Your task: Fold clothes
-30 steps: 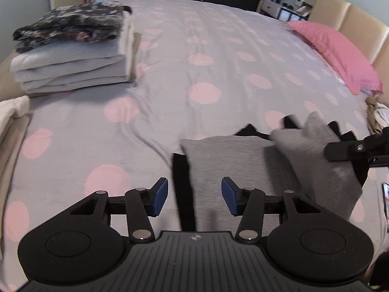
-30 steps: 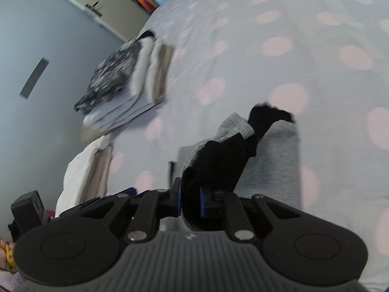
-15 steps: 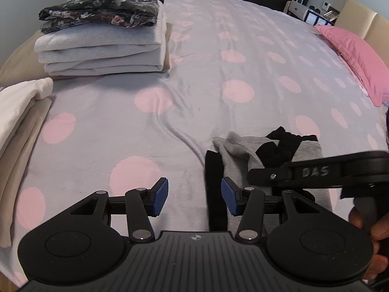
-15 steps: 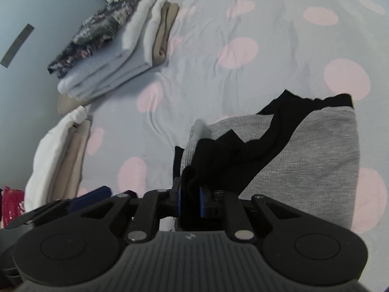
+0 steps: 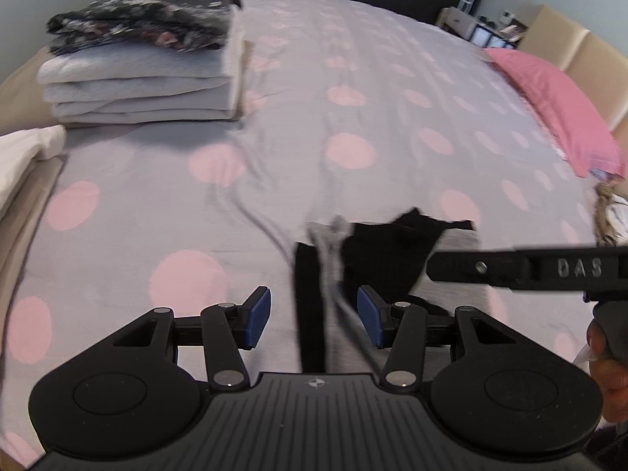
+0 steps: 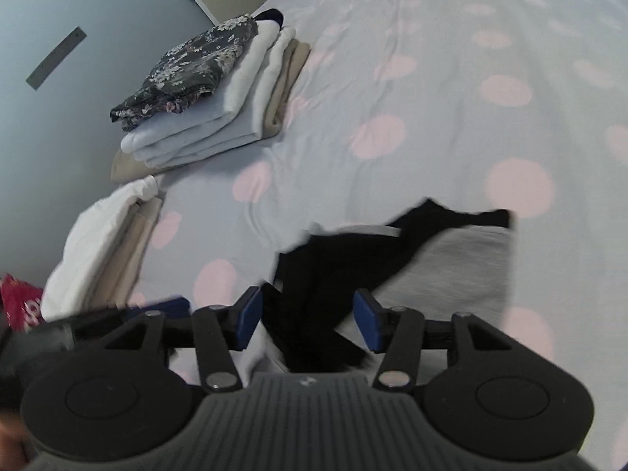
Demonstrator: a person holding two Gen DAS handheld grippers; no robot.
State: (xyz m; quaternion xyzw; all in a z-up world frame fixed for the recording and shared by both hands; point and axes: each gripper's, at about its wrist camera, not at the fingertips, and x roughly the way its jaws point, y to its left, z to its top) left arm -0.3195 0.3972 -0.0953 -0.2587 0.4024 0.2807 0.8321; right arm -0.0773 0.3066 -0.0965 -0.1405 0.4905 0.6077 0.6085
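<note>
A grey and black garment (image 5: 396,251) lies partly folded on the dotted bedspread (image 5: 353,90). My left gripper (image 5: 314,316) hovers open over its near left edge, where a black strip and a grey fold lie below the blue pads without touching them. My right gripper (image 6: 308,316) is opening; the black fabric (image 6: 337,271) sits loose between its jaws, clear of both pads. The garment's grey part (image 6: 463,263) spreads to the right. In the left wrist view the right gripper's black finger bar (image 5: 510,269) reaches in from the right, with a hand (image 5: 612,361) behind it.
A stack of folded clothes (image 5: 145,66) topped by a dark floral piece (image 6: 196,62) stands at the far left of the bed. A white and beige folded pile (image 6: 98,243) lies nearer left. A pink pillow (image 5: 557,110) rests by the beige headboard (image 5: 588,51).
The right gripper carried the black and grey flap leftward across the garment, then its jaws parted and let the fabric go. The left gripper stayed open and nearly still.
</note>
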